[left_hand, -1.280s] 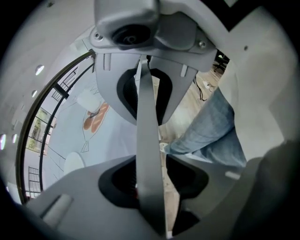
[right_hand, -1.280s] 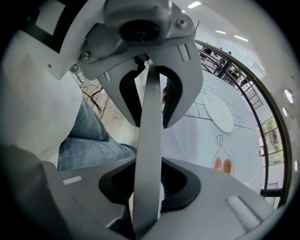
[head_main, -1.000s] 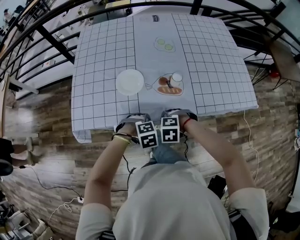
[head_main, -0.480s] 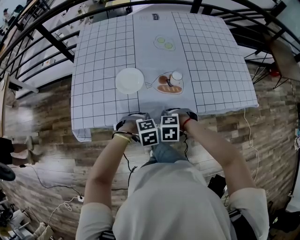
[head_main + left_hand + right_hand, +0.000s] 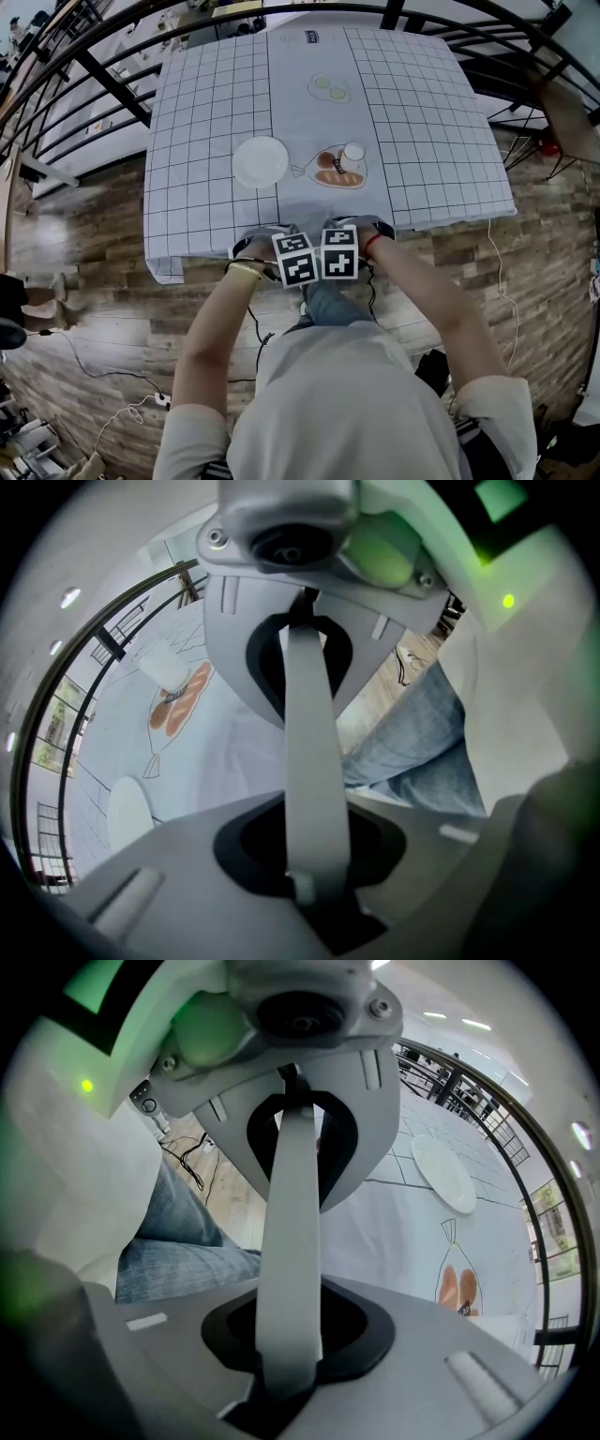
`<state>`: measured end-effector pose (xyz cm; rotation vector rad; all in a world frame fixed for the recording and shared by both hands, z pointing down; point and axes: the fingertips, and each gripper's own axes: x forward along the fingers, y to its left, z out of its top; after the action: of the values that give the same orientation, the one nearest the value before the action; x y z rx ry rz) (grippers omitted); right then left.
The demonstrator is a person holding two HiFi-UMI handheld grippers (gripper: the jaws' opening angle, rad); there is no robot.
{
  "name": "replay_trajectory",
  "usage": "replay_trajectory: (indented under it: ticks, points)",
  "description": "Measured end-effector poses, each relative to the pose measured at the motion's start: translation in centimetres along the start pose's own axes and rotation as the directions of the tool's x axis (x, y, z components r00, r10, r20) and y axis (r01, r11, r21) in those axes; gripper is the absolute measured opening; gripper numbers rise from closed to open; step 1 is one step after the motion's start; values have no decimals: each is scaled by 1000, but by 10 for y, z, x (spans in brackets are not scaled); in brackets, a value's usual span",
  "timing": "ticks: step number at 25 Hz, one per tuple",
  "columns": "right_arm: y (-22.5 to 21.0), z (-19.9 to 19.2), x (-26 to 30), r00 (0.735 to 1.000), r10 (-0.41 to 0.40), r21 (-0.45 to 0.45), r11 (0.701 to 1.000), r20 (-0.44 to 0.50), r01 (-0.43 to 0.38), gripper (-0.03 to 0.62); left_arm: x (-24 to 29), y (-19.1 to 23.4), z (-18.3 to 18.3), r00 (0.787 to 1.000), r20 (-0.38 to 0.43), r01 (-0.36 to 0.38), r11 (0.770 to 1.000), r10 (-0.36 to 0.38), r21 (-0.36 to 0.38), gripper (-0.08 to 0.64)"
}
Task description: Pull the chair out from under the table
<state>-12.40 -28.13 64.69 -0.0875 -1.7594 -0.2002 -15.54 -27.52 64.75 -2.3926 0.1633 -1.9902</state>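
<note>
A square tabletop (image 5: 422,141) fills the upper part of the head view. It is covered by a white cloth ruled in a black grid, with a plain band down the middle. On that band are a white plate (image 5: 260,162), a printed drawing of bread with a small white cup (image 5: 353,155) on it, and a printed pair of green rounds (image 5: 329,88) farther back. The cloth hangs over the near edge. Below it is a wood-plank floor (image 5: 94,253) with thin cables (image 5: 112,375) trailing across it. A black metal railing (image 5: 94,75) curves round the far side.

The chair shows only as a pale grey top rail (image 5: 314,752), just beside the cloth's near edge. In the head view it is hidden under the hands and marker cubes. The rail runs straight from one tool to the other. The left tool (image 5: 314,860) and the right tool (image 5: 291,1344) sit side by side on it, pointing steeply down. Both pairs of jaws have just been closing and now stand narrow, clamped on the rail. The person's jeans (image 5: 328,300) show just behind the tools.
</note>
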Motion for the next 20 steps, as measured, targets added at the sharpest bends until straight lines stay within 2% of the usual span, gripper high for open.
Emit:
replay_trajectory:
  ticks: [20]
  points:
    - [13,-2,-3,1000,19,24,1000,11,-19,72,-2,-12,3,1000,17,22,1000,-22,-15,77]
